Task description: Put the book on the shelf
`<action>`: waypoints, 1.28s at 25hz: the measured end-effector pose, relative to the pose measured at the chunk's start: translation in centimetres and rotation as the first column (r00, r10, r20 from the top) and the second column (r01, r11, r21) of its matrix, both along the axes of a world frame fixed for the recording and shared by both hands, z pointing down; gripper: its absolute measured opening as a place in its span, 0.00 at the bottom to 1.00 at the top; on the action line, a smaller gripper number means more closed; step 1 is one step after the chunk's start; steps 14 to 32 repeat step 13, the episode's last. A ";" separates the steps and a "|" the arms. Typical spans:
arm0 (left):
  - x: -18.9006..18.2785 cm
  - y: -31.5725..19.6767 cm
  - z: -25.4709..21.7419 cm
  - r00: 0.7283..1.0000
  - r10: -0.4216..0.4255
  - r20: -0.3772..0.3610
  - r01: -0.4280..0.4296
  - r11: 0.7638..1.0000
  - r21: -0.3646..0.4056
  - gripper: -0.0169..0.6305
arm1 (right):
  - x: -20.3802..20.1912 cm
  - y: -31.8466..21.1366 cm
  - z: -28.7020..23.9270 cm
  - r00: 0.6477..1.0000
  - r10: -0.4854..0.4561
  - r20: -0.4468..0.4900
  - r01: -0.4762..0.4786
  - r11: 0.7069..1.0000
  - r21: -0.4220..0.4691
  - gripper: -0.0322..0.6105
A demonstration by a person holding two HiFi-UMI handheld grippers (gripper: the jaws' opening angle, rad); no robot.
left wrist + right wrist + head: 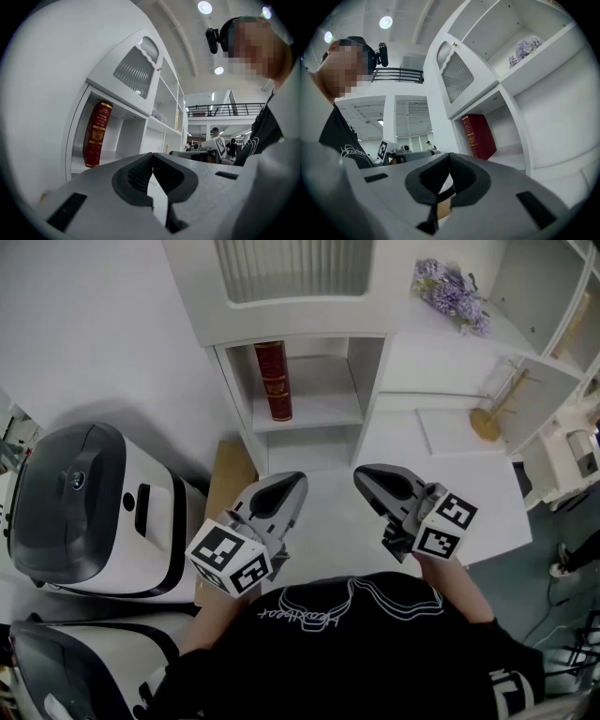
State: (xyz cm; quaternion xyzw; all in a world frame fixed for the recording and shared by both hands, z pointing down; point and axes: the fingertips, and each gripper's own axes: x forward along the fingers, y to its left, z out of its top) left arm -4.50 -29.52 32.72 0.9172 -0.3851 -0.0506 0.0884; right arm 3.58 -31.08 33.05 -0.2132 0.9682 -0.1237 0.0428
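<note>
A dark red book (274,381) with gold print stands upright at the left side of a compartment of the white shelf (309,413). The same book (96,133) shows in the left gripper view and again (477,137) in the right gripper view. My left gripper (292,486) is held below the shelf, well short of the book, its jaws shut with nothing between them. My right gripper (367,480) hangs beside it, also shut and empty. Both point up toward the shelf opening.
Purple flowers (452,289) lie on an upper ledge at the right. A wooden stand (492,409) sits on the white surface (469,484) to the right. Two white and grey machines (84,512) stand at the left, with a cardboard piece (225,479) beside them.
</note>
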 end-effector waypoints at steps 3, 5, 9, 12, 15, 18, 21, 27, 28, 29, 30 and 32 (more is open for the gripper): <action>0.0 -0.1 0.2 1.000 0.001 0.005 -0.001 1.000 -0.001 0.03 | -0.2 -0.1 0.4 1.000 -0.002 -0.007 0.002 1.000 -0.008 0.06; 0.0 -0.2 0.3 1.000 0.002 0.007 -0.002 1.000 -0.003 0.03 | -0.3 -0.2 0.5 1.000 -0.003 -0.010 0.003 1.000 -0.010 0.06; 0.0 -0.3 0.4 1.000 -0.004 0.018 0.004 1.000 -0.006 0.03 | -0.3 -0.2 0.6 1.000 -0.005 -0.015 0.004 1.000 -0.010 0.06; 0.0 -0.4 0.5 1.000 -0.002 0.017 0.002 1.000 -0.007 0.03 | -0.3 -0.2 0.7 1.000 -0.005 -0.018 0.004 1.000 -0.011 0.06; 0.0 -0.5 0.5 1.000 -0.001 0.017 0.001 1.000 -0.007 0.03 | -0.3 -0.2 0.7 1.000 -0.004 -0.018 0.004 1.000 -0.011 0.06; 0.0 -0.5 0.5 1.000 -0.001 0.017 0.001 1.000 -0.007 0.03 | -0.3 -0.2 0.7 1.000 -0.004 -0.018 0.004 1.000 -0.011 0.06; 0.0 -0.5 0.5 1.000 -0.001 0.017 0.001 1.000 -0.007 0.03 | -0.3 -0.2 0.7 1.000 -0.004 -0.018 0.004 1.000 -0.011 0.06; 0.0 -0.5 0.5 1.000 -0.001 0.017 0.001 1.000 -0.007 0.03 | -0.3 -0.2 0.7 1.000 -0.004 -0.018 0.004 1.000 -0.011 0.06; 0.0 -0.5 0.5 1.000 -0.001 0.017 0.001 1.000 -0.007 0.03 | -0.3 -0.2 0.7 1.000 -0.004 -0.018 0.004 1.000 -0.011 0.06; 0.0 -0.5 0.5 1.000 -0.001 0.017 0.001 1.000 -0.007 0.03 | -0.3 -0.2 0.7 1.000 -0.004 -0.018 0.004 1.000 -0.011 0.06; 0.0 -0.5 0.5 1.000 -0.001 0.017 0.001 1.000 -0.007 0.03 | -0.3 -0.2 0.7 1.000 -0.004 -0.018 0.004 1.000 -0.011 0.06; 0.0 -0.5 0.5 1.000 -0.001 0.017 0.001 1.000 -0.007 0.03 | -0.3 -0.2 0.7 1.000 -0.004 -0.018 0.004 1.000 -0.011 0.06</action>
